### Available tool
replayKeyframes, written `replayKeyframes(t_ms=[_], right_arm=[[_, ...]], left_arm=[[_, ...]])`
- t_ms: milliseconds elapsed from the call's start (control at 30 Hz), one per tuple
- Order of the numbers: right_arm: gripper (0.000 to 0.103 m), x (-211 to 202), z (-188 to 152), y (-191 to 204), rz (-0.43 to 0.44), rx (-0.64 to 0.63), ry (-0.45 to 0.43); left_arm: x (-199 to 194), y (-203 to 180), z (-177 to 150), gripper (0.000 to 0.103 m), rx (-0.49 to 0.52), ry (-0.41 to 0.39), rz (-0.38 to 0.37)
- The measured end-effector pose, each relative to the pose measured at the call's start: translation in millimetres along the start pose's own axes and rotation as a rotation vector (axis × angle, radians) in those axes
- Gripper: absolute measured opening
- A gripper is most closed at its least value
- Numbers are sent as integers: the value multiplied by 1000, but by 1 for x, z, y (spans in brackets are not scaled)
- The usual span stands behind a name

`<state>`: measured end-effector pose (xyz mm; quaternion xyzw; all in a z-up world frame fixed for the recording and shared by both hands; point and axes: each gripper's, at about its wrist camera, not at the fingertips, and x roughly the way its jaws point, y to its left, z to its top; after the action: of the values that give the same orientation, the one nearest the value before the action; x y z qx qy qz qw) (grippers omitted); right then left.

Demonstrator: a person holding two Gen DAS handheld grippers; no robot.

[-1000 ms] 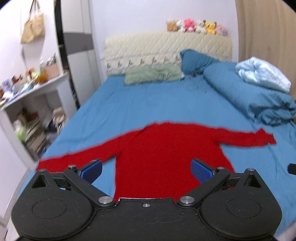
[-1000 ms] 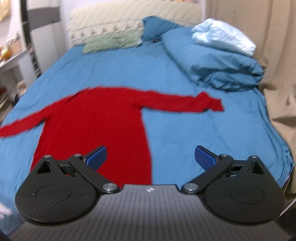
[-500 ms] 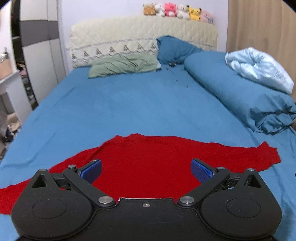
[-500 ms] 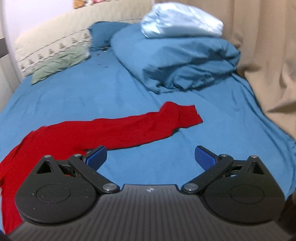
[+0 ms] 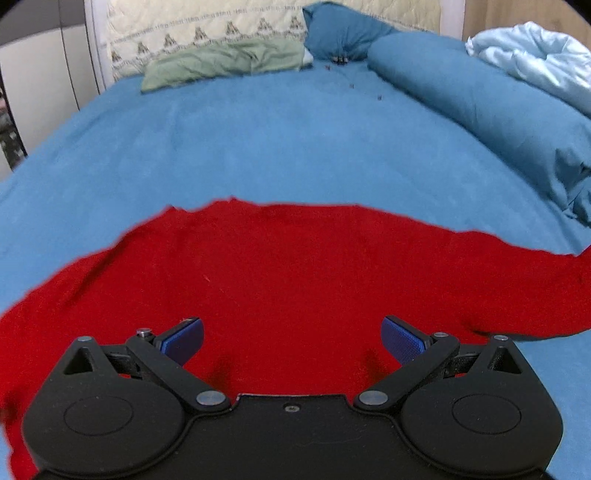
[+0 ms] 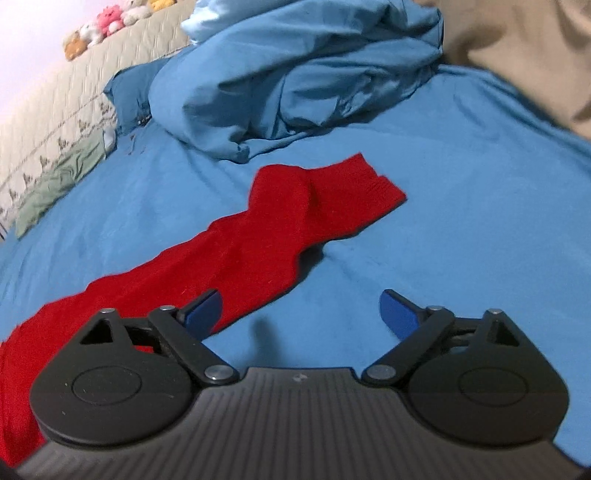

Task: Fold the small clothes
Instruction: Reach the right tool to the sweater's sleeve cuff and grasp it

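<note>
Nearest, left gripper (image 5: pixel 291 338) poised low over the red sweater (image 5: pixel 295 280), jaws spread wide with nothing between the blue pads (image 5: pixel 183 339). Lay flat on the blue bedsheet (image 5: pixel 258 147), that sweater, body directly under the left gripper and filling the view from edge to edge. Stretched away from the sweater's body to the right, one sleeve (image 6: pixel 266 236), slightly rumpled, cuff (image 6: pixel 354 192) resting on the sheet. Right gripper (image 6: pixel 301 312) likewise parted wide and gripping nothing, left pad (image 6: pixel 203 310) over the sleeve's near edge, right pad over bare sheet beside the sleeve; could not tell whether either touched the cloth. Beyond the sleeve's cuff, bunched into a heap, a blue duvet (image 6: pixel 295 81), with a pale blue quilt (image 5: pixel 535 59) on top of it. Farther past the sweater, toward the head of the bed, a green pillow (image 5: pixel 225 62) and a dark blue pillow (image 5: pixel 340 29) against the cream quilted headboard (image 5: pixel 199 22). Along the headboard's top, a row of plush toys (image 6: pixel 107 26).
</note>
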<state>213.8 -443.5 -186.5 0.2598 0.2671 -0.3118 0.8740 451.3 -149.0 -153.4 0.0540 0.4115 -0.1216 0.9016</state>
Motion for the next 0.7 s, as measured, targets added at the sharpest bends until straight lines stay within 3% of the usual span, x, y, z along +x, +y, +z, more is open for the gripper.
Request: replayKeyframes(t_ms=[200, 300, 433, 467, 567, 700], right_arm=[[87, 36, 0, -5, 54, 25, -63], [68, 48, 8, 0, 61, 6, -94], [24, 57, 16, 13, 33, -25, -113], [20, 55, 18, 20, 35, -41, -126], [20, 40, 28, 51, 75, -103, -181], [20, 7, 43, 140, 286, -223, -244]], left_arm=[[41, 1, -5, 103, -22, 49, -8], [55, 6, -8, 103, -41, 79, -19], [53, 13, -8, 103, -40, 65, -47], [50, 15, -6, 103, -41, 60, -45], [33, 28, -2, 103, -34, 7, -16], [-3, 58, 6, 103, -39, -68, 23]])
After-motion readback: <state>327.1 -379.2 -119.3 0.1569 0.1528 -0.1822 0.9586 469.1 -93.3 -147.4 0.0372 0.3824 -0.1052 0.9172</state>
